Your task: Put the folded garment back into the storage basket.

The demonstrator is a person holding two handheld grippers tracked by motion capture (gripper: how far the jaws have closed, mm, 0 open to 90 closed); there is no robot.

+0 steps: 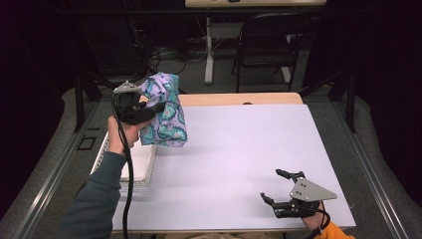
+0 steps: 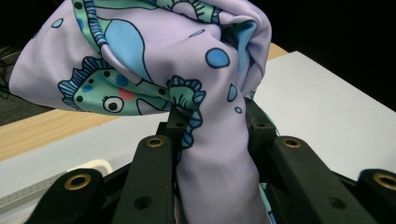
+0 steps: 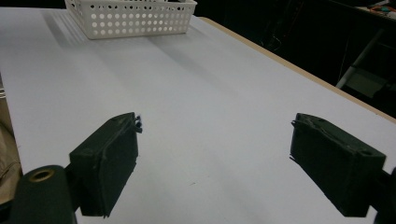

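Upper left of the high view, the left tongs (image 1: 158,107) pinch the fish-print cloth (image 1: 166,112) aloft over the white basket (image 1: 142,164) — likely just lifted out. Right tongs (image 1: 278,186) gape empty, lower right — waiting over the desk (image 1: 239,149).

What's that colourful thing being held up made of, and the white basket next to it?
The cloth looks like a thin, smooth woven or knit fabric, lilac with printed fish; it folds and bunches softly where the left gripper pinches it. The basket looks like matte white moulded plastic, judging by its rows of even round holes, though painted metal can't be ruled out.
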